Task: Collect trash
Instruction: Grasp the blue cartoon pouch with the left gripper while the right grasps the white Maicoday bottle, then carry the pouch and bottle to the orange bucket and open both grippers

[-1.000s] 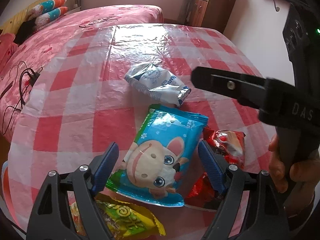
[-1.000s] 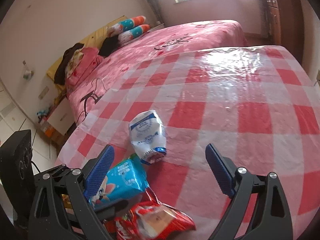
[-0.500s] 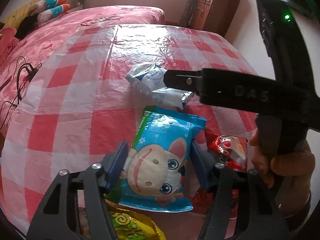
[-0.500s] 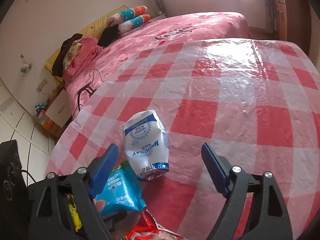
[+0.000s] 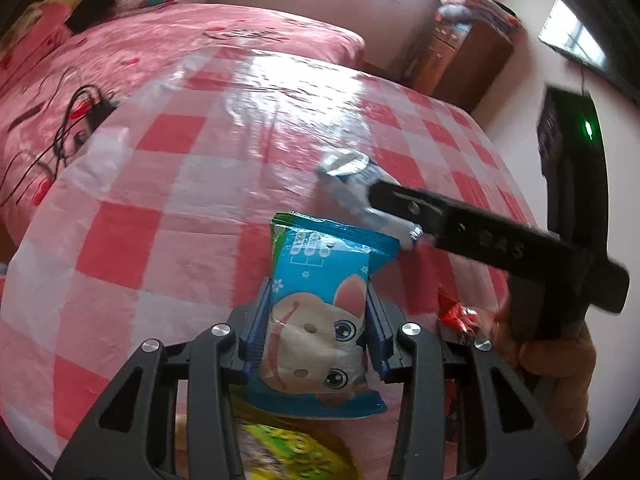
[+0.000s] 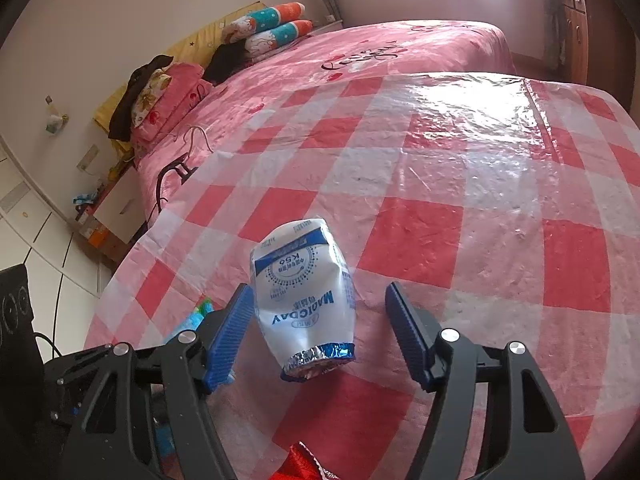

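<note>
Left wrist view: nearest, the left gripper (image 5: 318, 334) is clamped on the blue cartoon snack packet (image 5: 320, 320), pads pinching both edges so it can be lifted off the checked tablecloth (image 5: 160, 208). Beyond it, the right gripper (image 6: 320, 332) straddles the white milk pouch (image 6: 306, 300), jaws closing, right pad not yet touching. Red wrapper (image 5: 460, 316) and yellow wrapper (image 5: 288, 452) lie uncollected

Two close, down-tilted wrist views over one shared checked table (image 5: 168, 208).
</note>
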A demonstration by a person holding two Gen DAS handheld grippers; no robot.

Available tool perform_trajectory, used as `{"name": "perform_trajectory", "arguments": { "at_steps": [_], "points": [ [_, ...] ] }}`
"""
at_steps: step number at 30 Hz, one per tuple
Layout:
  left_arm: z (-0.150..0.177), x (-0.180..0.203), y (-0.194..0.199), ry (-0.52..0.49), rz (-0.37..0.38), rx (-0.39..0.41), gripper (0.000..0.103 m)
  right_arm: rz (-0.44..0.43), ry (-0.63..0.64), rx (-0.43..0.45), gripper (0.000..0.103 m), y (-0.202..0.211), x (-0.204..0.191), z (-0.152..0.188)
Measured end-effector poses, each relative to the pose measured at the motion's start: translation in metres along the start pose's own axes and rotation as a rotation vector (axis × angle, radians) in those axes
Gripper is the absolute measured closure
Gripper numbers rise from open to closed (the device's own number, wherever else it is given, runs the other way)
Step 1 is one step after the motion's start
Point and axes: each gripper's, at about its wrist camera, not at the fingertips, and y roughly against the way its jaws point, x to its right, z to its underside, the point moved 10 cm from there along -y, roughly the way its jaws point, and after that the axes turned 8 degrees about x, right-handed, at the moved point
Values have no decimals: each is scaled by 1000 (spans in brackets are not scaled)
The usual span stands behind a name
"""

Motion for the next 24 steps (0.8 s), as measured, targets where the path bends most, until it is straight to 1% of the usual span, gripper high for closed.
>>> {"name": "perform_trajectory", "arguments": {
  "at_steps": [2,5,10,14,16,19,21,24],
  "points": [
    [-4,-8,3,44,-2,13,60,10,17,0,35,0,-2,1],
    [-11,-16,6,72,-14,35,60,32,55,-5,35,-2,-5,2],
    [-16,-23,9,86,-19,49,60,79,142,-20,35,-8,-12,6],
    [-18,-28,10,91,-22,56,60,108,176,-23,35,-11,-14,7],
    [-18,-30,12,94,-26,59,60,126,196,-22,39,-12,-14,8],
    [-18,-36,15,103,-31,64,60,140,216,-17,51,-13,-15,9],
    [-18,-38,17,106,-33,67,60,151,223,-14,53,-14,-15,9],
    [-17,-40,18,108,-35,70,60,144,216,-12,55,-14,-13,8]
  ]
}}
